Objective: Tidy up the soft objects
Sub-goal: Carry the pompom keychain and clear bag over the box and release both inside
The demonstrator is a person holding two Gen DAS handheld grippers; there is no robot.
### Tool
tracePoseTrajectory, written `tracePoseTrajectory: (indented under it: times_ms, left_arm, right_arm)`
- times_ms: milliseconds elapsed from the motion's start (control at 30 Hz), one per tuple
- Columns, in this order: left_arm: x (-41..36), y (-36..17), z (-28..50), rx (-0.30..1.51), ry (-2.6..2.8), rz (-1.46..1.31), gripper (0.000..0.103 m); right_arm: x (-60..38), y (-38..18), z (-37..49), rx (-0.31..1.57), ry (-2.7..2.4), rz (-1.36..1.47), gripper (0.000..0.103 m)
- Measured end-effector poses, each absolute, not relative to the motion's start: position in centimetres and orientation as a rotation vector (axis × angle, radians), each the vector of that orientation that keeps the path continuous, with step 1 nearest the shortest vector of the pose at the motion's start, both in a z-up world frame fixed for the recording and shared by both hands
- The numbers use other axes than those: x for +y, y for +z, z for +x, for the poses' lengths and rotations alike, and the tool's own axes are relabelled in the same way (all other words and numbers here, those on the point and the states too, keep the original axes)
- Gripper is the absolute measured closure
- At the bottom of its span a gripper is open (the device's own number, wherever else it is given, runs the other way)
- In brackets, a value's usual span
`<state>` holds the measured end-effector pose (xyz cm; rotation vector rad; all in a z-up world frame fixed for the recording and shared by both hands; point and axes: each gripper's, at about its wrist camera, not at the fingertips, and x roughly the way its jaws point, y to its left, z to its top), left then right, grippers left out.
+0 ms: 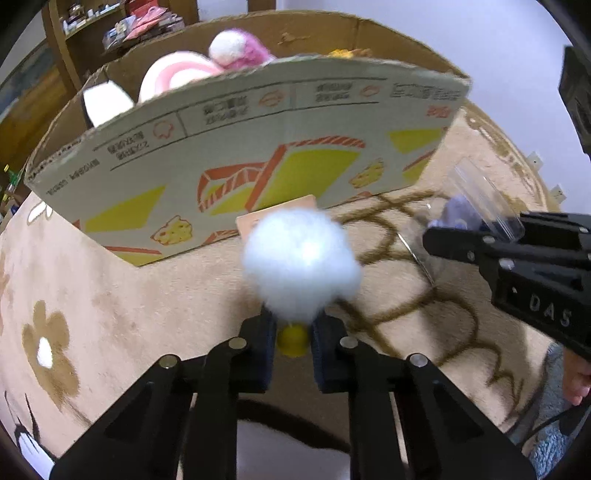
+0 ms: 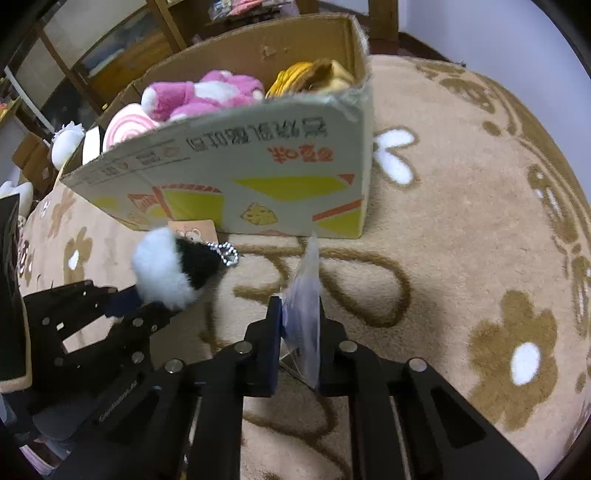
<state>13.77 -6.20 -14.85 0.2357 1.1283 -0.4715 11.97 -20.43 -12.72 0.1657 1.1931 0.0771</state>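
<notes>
My left gripper (image 1: 293,332) is shut on a fluffy white-and-black plush keychain (image 1: 301,258), its yellow part pinched between the pads. In the right wrist view the same plush (image 2: 166,269) shows a ball chain and a card tag, with the left gripper (image 2: 144,302) under it. My right gripper (image 2: 299,321) is shut on a clear plastic bag (image 2: 304,295) with a soft bluish item inside. From the left wrist view the right gripper (image 1: 454,242) and its bag (image 1: 480,206) are at the right. Just beyond both stands an open cardboard box (image 2: 258,177).
The box (image 1: 236,155) holds a pink plush (image 2: 199,96), a pink-and-white striped plush (image 2: 125,123) and a yellow-brown plush (image 2: 310,75). Everything sits on a beige flowered rug (image 2: 461,221). A white plush (image 2: 66,144) lies left of the box. Wooden shelves (image 1: 92,29) stand behind.
</notes>
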Motion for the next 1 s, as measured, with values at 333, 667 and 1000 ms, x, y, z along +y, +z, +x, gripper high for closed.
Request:
tracePoseTrajectory:
  times_ms: [333, 667, 1000]
  left_arm:
    - [-5.5, -12.5, 12.5, 1.071, -0.526, 0.184, 0.090]
    - [-2.8, -6.4, 9.3, 0.809, -0.419, 0.165, 0.090]
    - [-0.5, -0.1, 9.4, 0.598, -0.347, 0.133, 0.090]
  right_arm:
    - [-22.0, -9.4, 10.0, 1.084, 0.053, 0.219, 0.089]
    - [-21.8, -4.0, 8.0, 0.860, 0.081, 0.207, 0.089]
    - [-21.7, 0.0, 7.6, 0.704, 0.096, 0.172, 0.089]
